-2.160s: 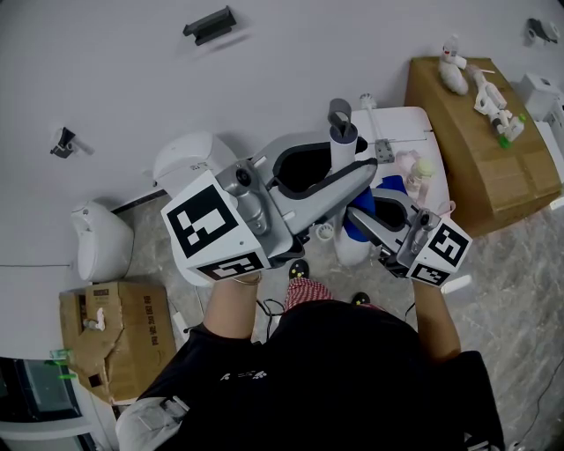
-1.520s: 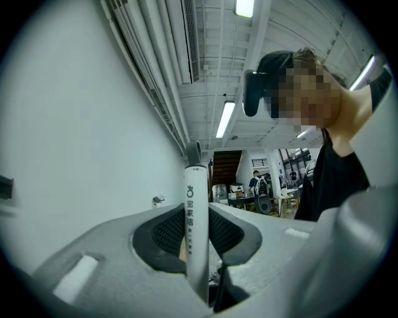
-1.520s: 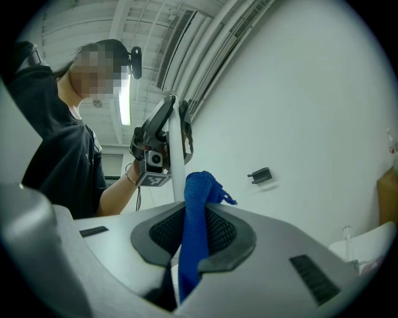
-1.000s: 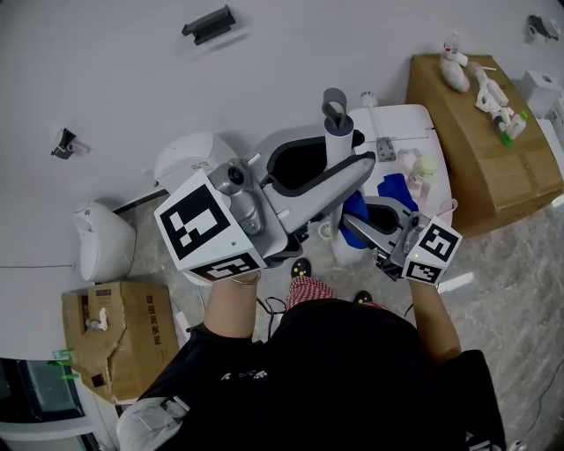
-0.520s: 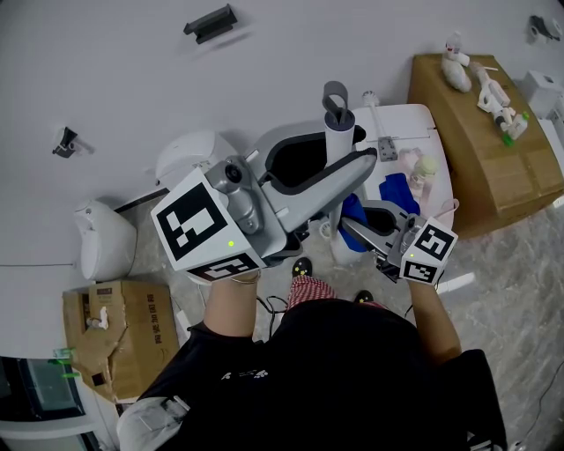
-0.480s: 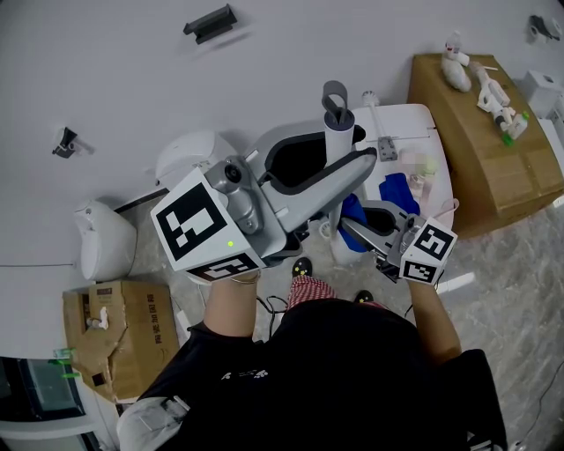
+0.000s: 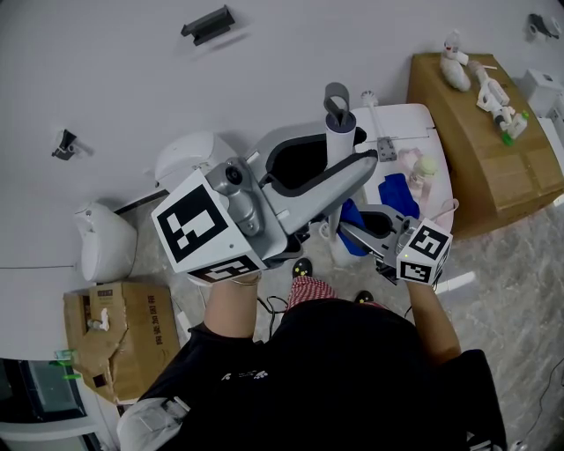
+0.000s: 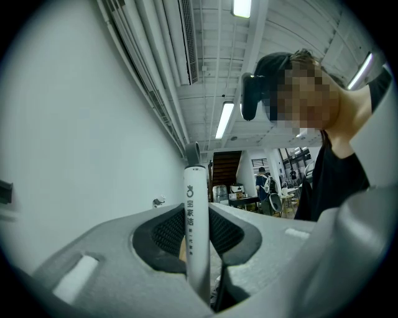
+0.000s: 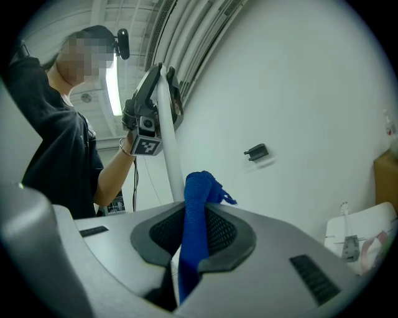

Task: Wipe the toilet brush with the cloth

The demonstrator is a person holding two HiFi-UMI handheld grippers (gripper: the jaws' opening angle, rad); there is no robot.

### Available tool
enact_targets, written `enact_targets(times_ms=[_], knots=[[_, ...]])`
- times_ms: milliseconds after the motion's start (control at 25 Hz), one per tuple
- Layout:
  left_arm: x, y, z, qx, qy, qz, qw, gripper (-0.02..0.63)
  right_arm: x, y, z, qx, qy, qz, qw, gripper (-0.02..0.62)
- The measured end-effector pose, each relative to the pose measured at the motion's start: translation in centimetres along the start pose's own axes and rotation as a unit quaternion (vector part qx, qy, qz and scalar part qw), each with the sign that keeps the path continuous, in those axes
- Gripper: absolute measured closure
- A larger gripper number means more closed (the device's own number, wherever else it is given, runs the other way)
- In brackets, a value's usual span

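The left gripper (image 7: 351, 169) has its jaws closed on the white handle of the toilet brush (image 7: 339, 132). In the left gripper view the handle (image 8: 194, 214) stands upright between the two dark pads (image 8: 166, 235), and both jaws press on it. The handle has dark printed signs on it and a grey loop at its top end. The gripper (image 8: 199, 239) holds it in the middle of the scene, in front of the white wall. The lower end of the brush is hidden behind the grippers.

The right gripper (image 7: 354, 227) is lower and more to the right, near the person's body. Its jaws pinch the blue cloth (image 7: 352, 215). In the right gripper view the cloth (image 9: 197, 211) comes up between the pads as a folded strip, with a loose corner at the top. This gripper (image 9: 196, 245) points toward the brush handle (image 9: 166, 155). The top of the cloth is just beside the handle, but I cannot tell if it really touches it.

On the far right there is a small white tabletop (image 7: 410, 123) with some small things on it, and beside it a brown cardboard box (image 7: 485, 150) with toys on top. Another cardboard box (image 7: 123, 321) stands on the floor at the near left. A black bracket (image 7: 210, 22) is fixed on the wall.
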State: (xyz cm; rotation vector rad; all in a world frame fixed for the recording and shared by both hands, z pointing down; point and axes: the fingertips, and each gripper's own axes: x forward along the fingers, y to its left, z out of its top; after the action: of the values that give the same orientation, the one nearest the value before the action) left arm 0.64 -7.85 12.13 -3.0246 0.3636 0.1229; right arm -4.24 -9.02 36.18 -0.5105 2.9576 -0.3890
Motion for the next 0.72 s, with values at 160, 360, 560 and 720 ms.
enact_targets(times_ms=[160, 360, 560, 720], knots=[[0.0, 0.0, -0.1, 0.000, 0.002, 0.001, 1.0000, 0.515, 0.2, 0.0, -0.4, 0.002, 0.006, 0.001, 1.000, 0.532], [-0.1, 0.1, -0.2, 0.001, 0.002, 0.002, 1.0000, 0.515, 0.3, -0.2, -1.2, 0.004, 0.019, -0.001, 1.000, 0.532], [-0.1, 0.1, -0.4, 0.000, 0.002, 0.001, 1.0000, 0.515, 0.3, -0.3, -1.5, 0.004, 0.024, -0.002, 1.000, 0.532], [0.0, 0.3, -0.7, -0.005, 0.003, 0.003, 1.0000, 0.515, 0.0, -0.7, -1.7, 0.008, 0.029, -0.013, 0.999, 0.532]])
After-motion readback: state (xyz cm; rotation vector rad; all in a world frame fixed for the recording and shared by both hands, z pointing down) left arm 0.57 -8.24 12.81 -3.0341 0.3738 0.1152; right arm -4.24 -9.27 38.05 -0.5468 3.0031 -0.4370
